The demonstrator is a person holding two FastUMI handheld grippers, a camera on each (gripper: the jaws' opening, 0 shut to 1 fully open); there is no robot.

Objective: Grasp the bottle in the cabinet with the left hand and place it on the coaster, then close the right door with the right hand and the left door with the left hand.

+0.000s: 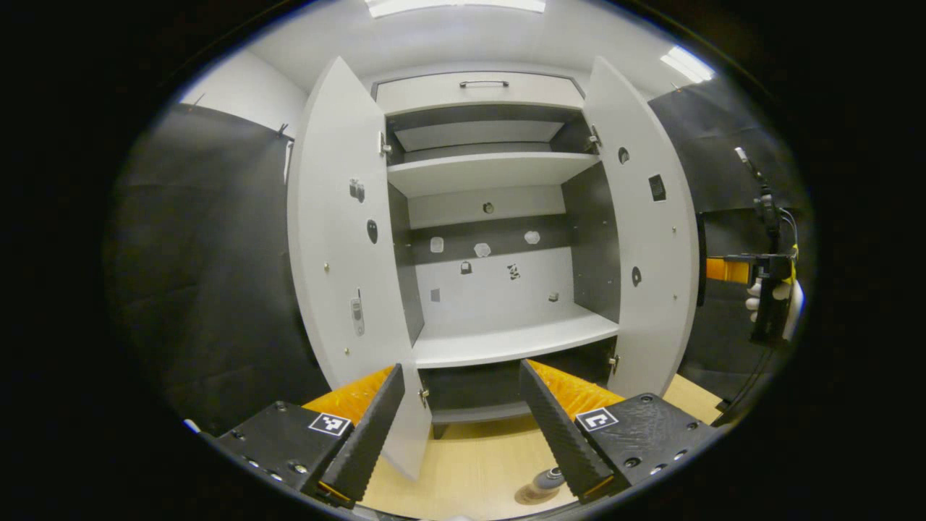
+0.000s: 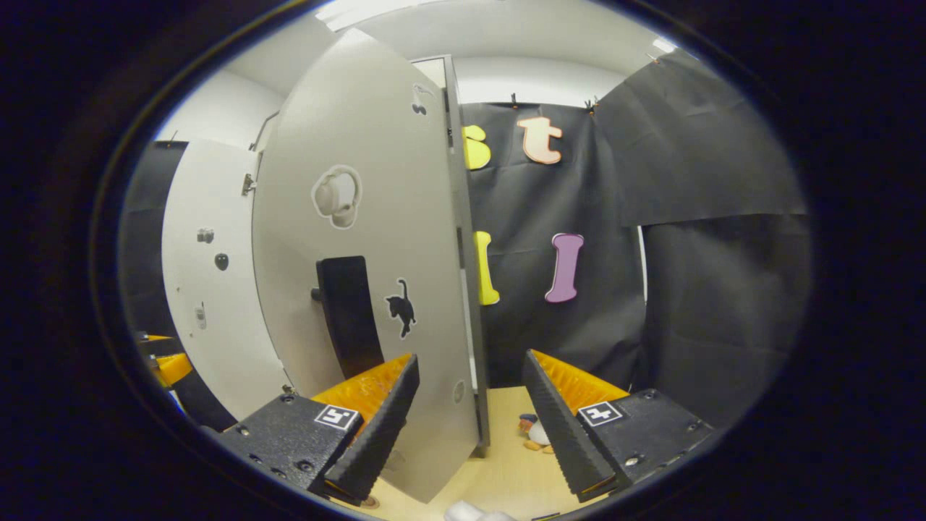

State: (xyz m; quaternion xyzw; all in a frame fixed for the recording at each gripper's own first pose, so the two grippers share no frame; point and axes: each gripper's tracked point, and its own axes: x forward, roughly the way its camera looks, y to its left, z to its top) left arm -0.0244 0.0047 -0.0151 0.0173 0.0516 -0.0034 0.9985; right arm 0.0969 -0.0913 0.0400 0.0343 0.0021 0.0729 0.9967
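Observation:
The white cabinet (image 1: 499,340) stands with both doors swung out and its shelves bare. Low in the left gripper view, the bottle (image 1: 548,479) stands on a round coaster (image 1: 528,496) on the wooden table, partly hidden by one finger. My left gripper (image 1: 461,369) is open, above the table in front of the cabinet. The right door (image 1: 640,239) hangs at the right, and behind it a gloved hand holds my right gripper (image 1: 725,269). In the right gripper view, my right gripper (image 2: 470,358) is open, with the right door's (image 2: 376,239) free edge between its fingers. A black handle (image 2: 351,315) sits on that door.
The left door (image 1: 340,246) juts toward me at the left, and is also seen as the left door (image 2: 206,289) beyond the right one. A small toy (image 2: 534,432) lies on the wooden table (image 2: 506,470) past the door's edge. Black cloth walls enclose both sides.

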